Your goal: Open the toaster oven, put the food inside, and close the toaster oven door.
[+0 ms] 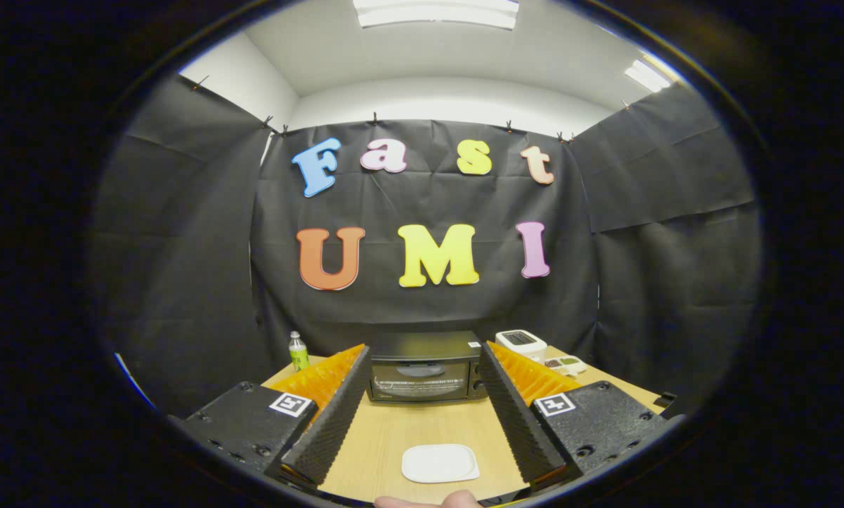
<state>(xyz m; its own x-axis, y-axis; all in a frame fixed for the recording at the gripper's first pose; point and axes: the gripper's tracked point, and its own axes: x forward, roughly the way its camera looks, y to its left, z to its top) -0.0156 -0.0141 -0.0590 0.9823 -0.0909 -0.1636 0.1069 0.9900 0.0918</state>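
The gripper (422,353) has two long fingers (327,423) with ribbed, saw-toothed inner faces and ridged outer sides. Each sits on a blocky housing (242,423) with dark screw holes and a square black-and-white marker (291,404). Below them, seemingly a bare fingertip (429,501) shows.

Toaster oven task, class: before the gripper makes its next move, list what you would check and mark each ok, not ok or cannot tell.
1. Gripper fingers open and holding nothing: ok.
2. Toaster oven lined up beyond the fingers: ok.
3. Oven door open: not ok, it looks shut.
4. Door handle located: cannot tell.
5. Food on the white plate between the fingers: not ok, none can be seen on it.
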